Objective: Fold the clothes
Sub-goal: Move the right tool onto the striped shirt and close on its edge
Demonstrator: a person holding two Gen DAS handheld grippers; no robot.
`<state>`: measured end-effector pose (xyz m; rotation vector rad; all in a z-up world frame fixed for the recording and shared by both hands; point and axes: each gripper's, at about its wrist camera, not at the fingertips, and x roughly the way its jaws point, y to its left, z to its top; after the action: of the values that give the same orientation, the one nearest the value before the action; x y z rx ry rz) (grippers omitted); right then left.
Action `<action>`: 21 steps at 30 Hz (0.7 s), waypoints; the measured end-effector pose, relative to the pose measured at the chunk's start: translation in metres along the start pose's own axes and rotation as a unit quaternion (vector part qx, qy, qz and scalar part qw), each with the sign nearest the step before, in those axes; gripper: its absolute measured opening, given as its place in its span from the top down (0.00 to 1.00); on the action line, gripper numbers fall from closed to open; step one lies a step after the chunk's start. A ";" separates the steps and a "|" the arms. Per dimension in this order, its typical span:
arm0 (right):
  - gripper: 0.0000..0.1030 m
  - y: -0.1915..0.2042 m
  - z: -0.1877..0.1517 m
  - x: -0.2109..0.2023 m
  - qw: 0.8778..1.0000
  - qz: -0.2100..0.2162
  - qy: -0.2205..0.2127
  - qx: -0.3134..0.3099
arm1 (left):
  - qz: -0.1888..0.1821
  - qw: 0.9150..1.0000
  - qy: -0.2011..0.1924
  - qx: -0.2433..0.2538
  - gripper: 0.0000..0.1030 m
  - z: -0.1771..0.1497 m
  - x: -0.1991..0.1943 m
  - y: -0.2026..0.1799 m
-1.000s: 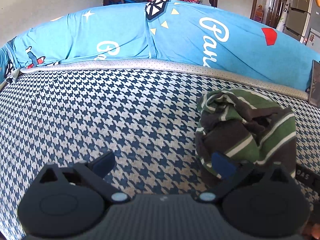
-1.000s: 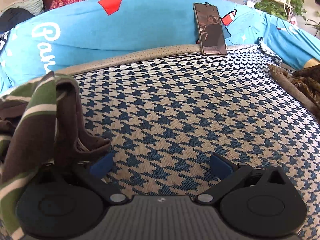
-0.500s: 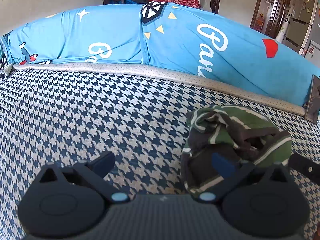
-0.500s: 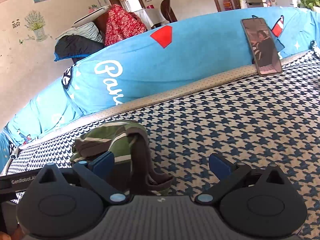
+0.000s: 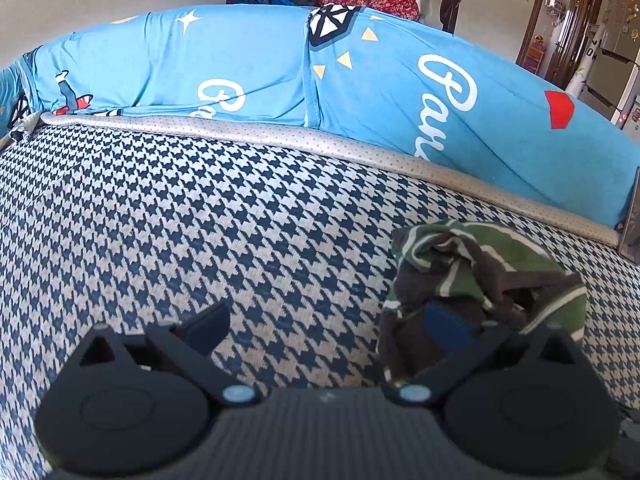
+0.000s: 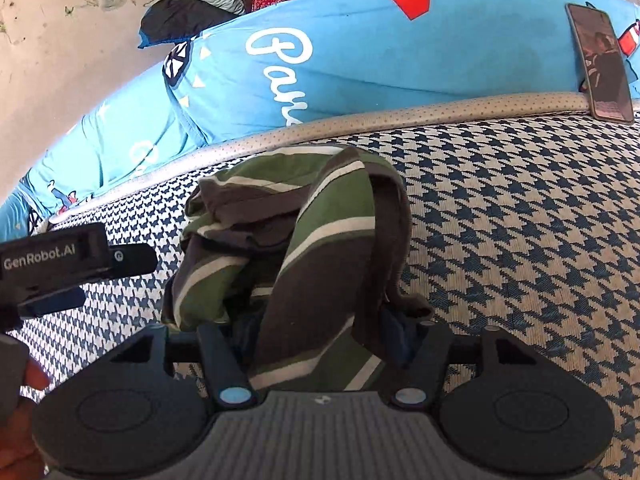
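The right gripper (image 6: 320,336) is seen closed narrow on a thick fold of the striped garment (image 6: 304,240), which rises bunched just ahead of its fingers on the houndstooth cushion (image 6: 520,240); the left gripper (image 5: 326,320) is held wide and empty, the garment's heap against its right finger. Several layers may be pinched together, so a lift could drag the whole bundle rather than open it; a loose fold could also be snagged by the left finger.
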<state>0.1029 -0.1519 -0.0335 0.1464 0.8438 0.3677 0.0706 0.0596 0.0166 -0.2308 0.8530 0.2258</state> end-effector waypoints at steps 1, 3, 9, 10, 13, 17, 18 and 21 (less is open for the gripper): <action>0.56 0.000 0.000 -0.001 1.000 0.000 -0.002 0.000 | 0.001 1.000 0.000 0.001 0.00 0.000 0.000 -0.001; 0.67 -0.002 0.000 -0.004 1.000 -0.004 -0.007 0.005 | 0.004 1.000 0.001 0.003 0.00 -0.001 0.000 -0.002; 0.84 -0.020 0.007 -0.024 0.999 -0.029 -0.029 0.035 | 0.005 1.000 -0.001 -0.005 0.00 -0.001 -0.002 0.000; 0.85 -0.023 0.008 -0.027 0.998 -0.033 -0.033 0.040 | 0.006 1.000 -0.001 -0.006 0.00 0.000 -0.002 0.001; 0.85 -0.032 0.011 -0.037 0.996 -0.045 -0.044 0.056 | 0.007 1.000 0.000 -0.010 0.00 0.000 -0.001 0.001; 0.85 -0.047 0.015 -0.049 0.993 -0.072 -0.057 0.073 | 0.006 1.000 0.002 -0.010 0.00 0.000 -0.001 0.000; 0.85 -0.051 0.015 -0.051 0.992 -0.078 -0.056 0.076 | 0.006 1.000 0.003 -0.009 0.00 -0.001 0.000 -0.001; 0.80 -0.067 0.015 -0.053 0.990 -0.084 -0.047 0.102 | 0.000 1.000 0.009 -0.003 0.00 -0.003 0.001 -0.007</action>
<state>0.0994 -0.2333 -0.0039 0.2791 0.7930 0.1135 0.0714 0.0528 0.0145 -0.2376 0.8702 0.2271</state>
